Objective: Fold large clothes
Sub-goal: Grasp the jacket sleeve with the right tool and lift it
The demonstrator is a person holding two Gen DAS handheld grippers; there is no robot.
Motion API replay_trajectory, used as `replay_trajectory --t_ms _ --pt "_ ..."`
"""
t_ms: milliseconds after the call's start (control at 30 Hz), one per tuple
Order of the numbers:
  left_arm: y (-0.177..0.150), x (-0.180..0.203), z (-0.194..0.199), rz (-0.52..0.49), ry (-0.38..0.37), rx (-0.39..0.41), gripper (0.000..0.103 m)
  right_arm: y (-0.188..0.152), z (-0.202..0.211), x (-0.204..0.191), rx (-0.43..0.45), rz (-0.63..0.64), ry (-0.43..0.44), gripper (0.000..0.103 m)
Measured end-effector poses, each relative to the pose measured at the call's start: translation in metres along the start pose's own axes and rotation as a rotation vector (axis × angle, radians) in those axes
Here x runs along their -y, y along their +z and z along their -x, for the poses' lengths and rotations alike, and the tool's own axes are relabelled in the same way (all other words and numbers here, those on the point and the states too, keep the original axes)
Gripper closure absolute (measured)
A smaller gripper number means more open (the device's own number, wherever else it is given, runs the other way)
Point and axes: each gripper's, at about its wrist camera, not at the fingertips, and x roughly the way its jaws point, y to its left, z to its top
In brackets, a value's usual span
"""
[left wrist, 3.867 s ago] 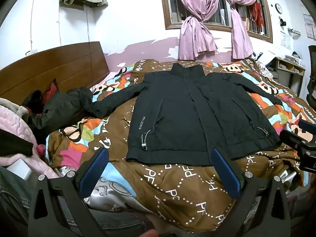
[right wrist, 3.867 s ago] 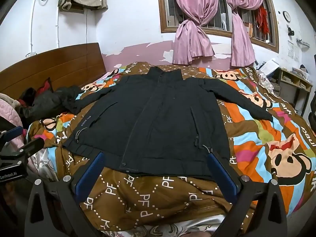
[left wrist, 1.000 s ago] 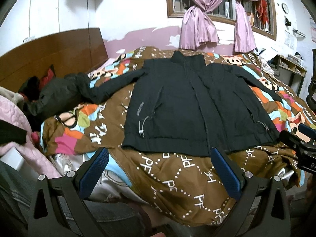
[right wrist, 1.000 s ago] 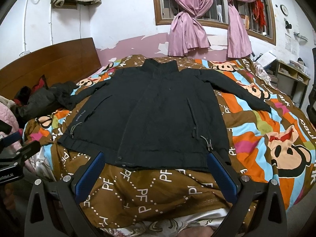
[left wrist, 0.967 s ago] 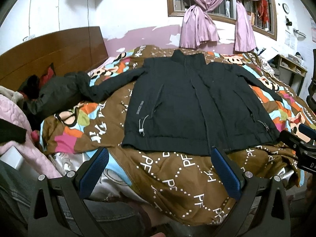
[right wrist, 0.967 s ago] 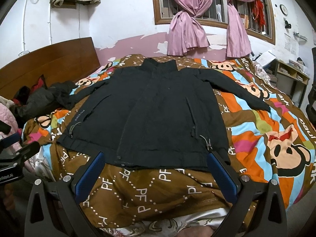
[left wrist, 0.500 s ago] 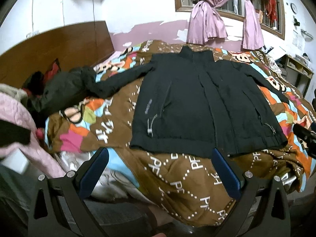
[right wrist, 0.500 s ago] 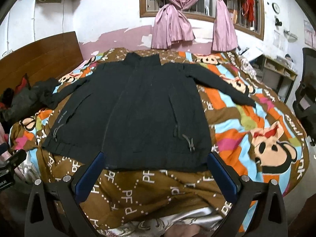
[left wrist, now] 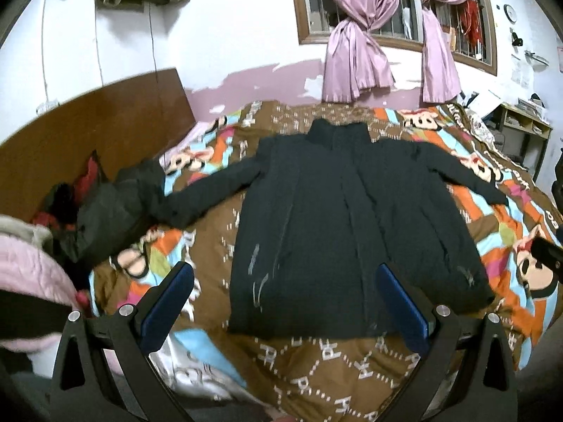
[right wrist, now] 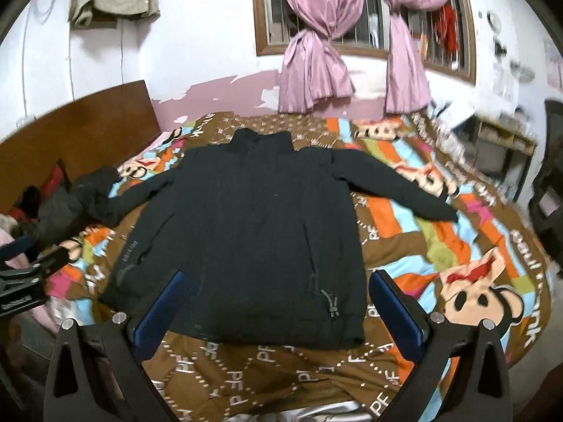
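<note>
While both grippers hover with jaws wide apart and holding nothing, a black jacket [left wrist: 352,232] lies spread flat, front up, on the bed.

Its collar points to twelve o'clock toward the window, its hem to six o'clock near the bed's edge, and its sleeves reach out to about ten and two o'clock. It rests on a brown patterned blanket [left wrist: 316,358] with bright cartoon patches. The left gripper [left wrist: 285,302] hangs above the hem on the jacket's left half, its blue pads [left wrist: 165,306] clear of the cloth; the right gripper [right wrist: 278,306] hangs over the hem on the right half. At nine o'clock a heap of dark clothes [left wrist: 102,211] touches the left sleeve's cuff, beside a wooden headboard [left wrist: 91,119]. Pink curtains [right wrist: 316,52] hang tied at twelve o'clock.
</note>
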Motion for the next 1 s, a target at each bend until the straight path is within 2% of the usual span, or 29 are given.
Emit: replay_trajectory --t_ms 100,267,400,567,700,867,1000 --pt "0.023 0.007 0.004 -0.006 -0.001 0.019 0.002 0.027 0.005 0.013 -0.044 -0.01 0.007 0.0" --pt "0.056 0.02 -0.001 -0.039 -0.004 0.019 0.002 0.072 0.013 0.027 -0.011 0.053 -0.091 0.0" --pt "0.071 0.032 -0.02 -0.076 0.007 0.011 0.002 0.096 0.003 0.051 -0.016 0.021 -0.15 0.0" --pt "0.085 0.042 -0.077 -0.069 -0.002 -0.078 0.002 0.121 -0.041 0.108 -0.105 -0.154 -0.206 0.0" --pt "0.098 0.053 -0.132 -0.042 -0.024 -0.151 0.002 0.133 -0.075 0.151 -0.104 -0.214 -0.26 0.0" --pt "0.109 0.084 -0.201 -0.059 -0.057 -0.119 0.002 0.14 -0.124 0.216 -0.077 -0.278 -0.295 0.0" --pt "0.119 0.109 -0.265 -0.02 -0.137 -0.141 0.002 0.131 -0.17 0.281 -0.064 -0.388 -0.3 0.0"
